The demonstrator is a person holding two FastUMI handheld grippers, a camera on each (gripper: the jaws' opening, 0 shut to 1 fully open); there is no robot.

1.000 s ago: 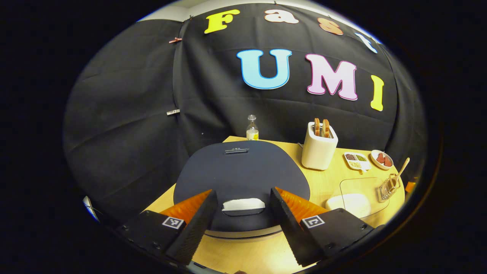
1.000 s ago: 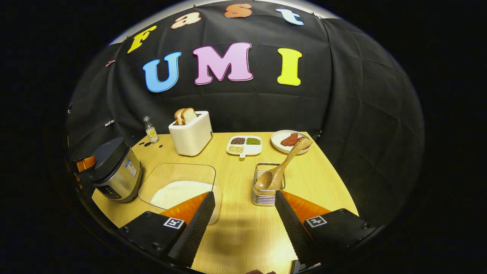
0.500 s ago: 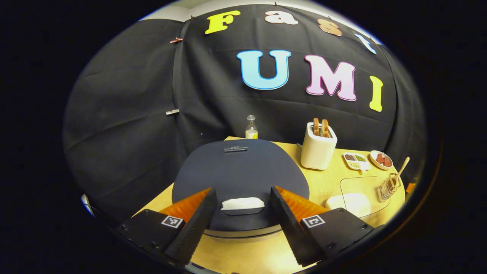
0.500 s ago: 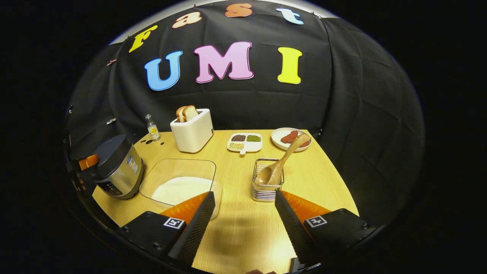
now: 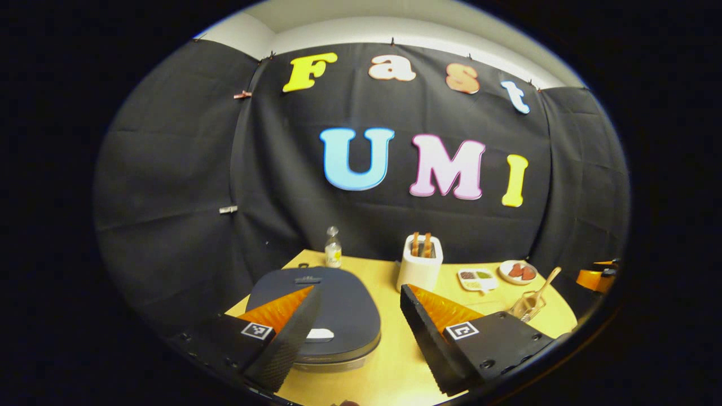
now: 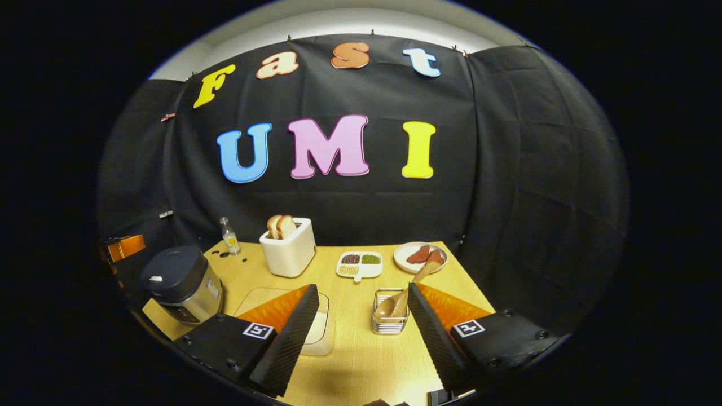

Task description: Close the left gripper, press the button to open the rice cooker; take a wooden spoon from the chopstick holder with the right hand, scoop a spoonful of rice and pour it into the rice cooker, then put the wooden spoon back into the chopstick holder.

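Both tongs point(image 5: 359, 321) point(image 6: 361, 321) apart, rice cooker point(image 5: 330, 316) seemingly below left pair, lid down.

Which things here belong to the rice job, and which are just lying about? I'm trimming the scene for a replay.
Job: rice cooker with its button; spoon in the holder; rice container; left claw; right claw.

Lying about: toaster with bread; bottle; bean dish; plate.
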